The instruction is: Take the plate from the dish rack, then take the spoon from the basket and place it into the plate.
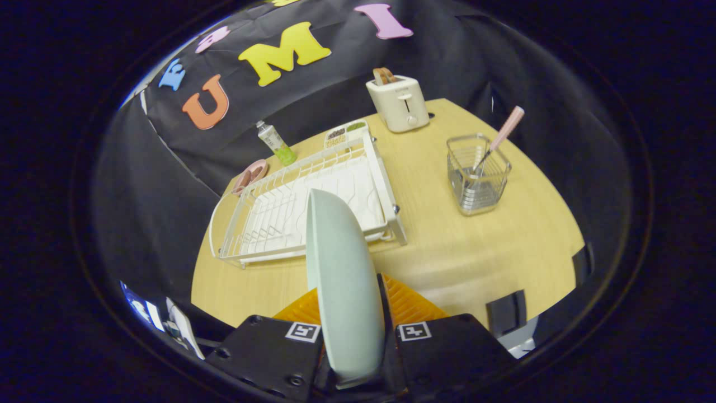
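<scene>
We hold one pale green plate (pixel 342 280) on edge, clamped between both fingers of our hand-held gripper (pixel 353 327), above the desk (pixel 475 252) just before the white rack (pixel 313 201). One pink-handled spoon (pixel 499 139) leans in the single wire basket (pixel 477 174). We read no writing on the toaster (pixel 399 103).

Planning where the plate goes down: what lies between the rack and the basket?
Bare table between rack and basket, in the gripper view.
</scene>
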The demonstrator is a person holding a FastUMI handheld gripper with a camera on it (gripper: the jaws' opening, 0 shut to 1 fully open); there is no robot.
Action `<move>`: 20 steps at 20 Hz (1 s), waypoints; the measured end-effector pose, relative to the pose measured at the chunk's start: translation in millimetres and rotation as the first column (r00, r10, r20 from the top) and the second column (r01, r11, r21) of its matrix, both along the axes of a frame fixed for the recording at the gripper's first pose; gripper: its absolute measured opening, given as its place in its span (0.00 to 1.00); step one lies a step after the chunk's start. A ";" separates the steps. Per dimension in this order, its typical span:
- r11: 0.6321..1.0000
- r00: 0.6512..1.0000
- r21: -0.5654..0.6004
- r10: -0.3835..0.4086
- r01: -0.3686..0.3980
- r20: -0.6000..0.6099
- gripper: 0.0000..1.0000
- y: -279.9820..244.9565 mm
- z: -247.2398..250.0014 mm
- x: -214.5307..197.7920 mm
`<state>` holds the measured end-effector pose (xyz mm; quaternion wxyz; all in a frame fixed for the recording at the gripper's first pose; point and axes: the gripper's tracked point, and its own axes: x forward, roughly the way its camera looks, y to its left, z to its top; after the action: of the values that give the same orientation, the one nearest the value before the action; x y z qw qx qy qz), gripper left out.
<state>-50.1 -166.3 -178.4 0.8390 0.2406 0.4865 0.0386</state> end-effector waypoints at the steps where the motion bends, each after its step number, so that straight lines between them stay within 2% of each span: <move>1: 0.998 1.000 0.065 -0.020 0.021 -0.024 0.37 5.0 -12.6 -4.3; 5: 0.970 0.993 0.224 -0.074 0.093 -0.093 0.37 21.3 -47.3 -13.1; 8: 0.924 0.987 0.354 -0.111 0.146 -0.116 0.37 33.9 -56.3 -11.9; 12: 0.880 0.977 0.425 -0.179 0.213 -0.119 0.39 34.8 -60.0 -0.7; 15: 0.881 0.976 0.421 -0.185 0.215 -0.112 0.44 31.1 -60.7 3.1; 16: 0.880 0.977 0.424 -0.186 0.213 -0.104 0.51 31.5 -59.4 1.5; 17: 0.883 0.977 0.418 -0.192 0.214 -0.095 0.54 30.8 -59.2 -0.8; 20: 0.915 0.986 0.365 -0.157 0.169 -0.064 0.63 32.8 -67.5 -6.4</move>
<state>-56.4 -133.5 -245.9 0.7707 0.4344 0.4628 0.0554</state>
